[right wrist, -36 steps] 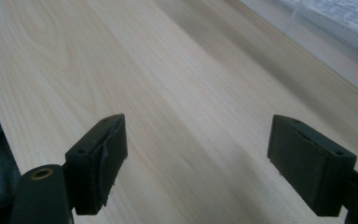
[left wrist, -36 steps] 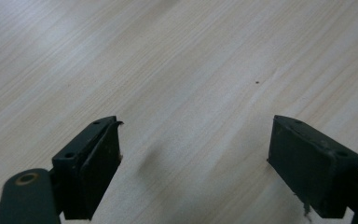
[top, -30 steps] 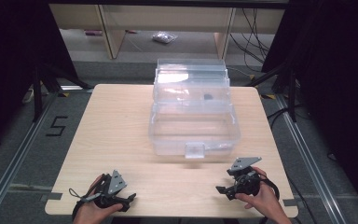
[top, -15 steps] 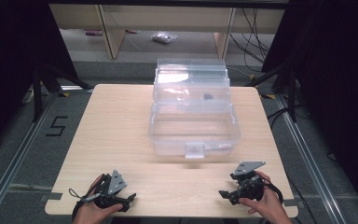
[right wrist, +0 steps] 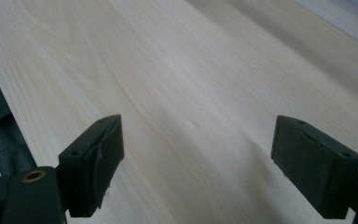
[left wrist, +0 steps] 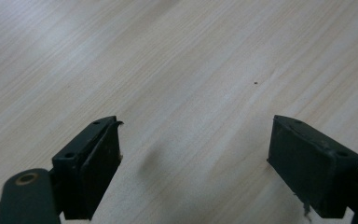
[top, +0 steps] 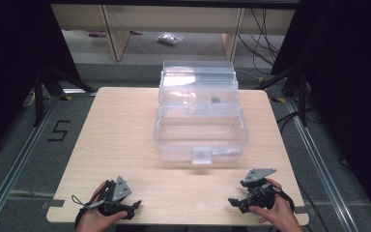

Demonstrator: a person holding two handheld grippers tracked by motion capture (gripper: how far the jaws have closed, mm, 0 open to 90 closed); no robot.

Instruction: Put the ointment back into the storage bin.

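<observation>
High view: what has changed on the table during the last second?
The right hand-held gripper drew back toward the table's near edge, empty, jaws apart. The left hand-held gripper stayed at the near edge, also open. The clear plastic box did not move.

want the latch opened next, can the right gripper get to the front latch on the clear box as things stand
Probably yes: the right gripper is open, and bare table lies between it and the latch on the clear box.

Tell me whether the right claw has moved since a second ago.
Yes. The right claw has drawn back toward the table's near edge, away from the clear box.
</observation>
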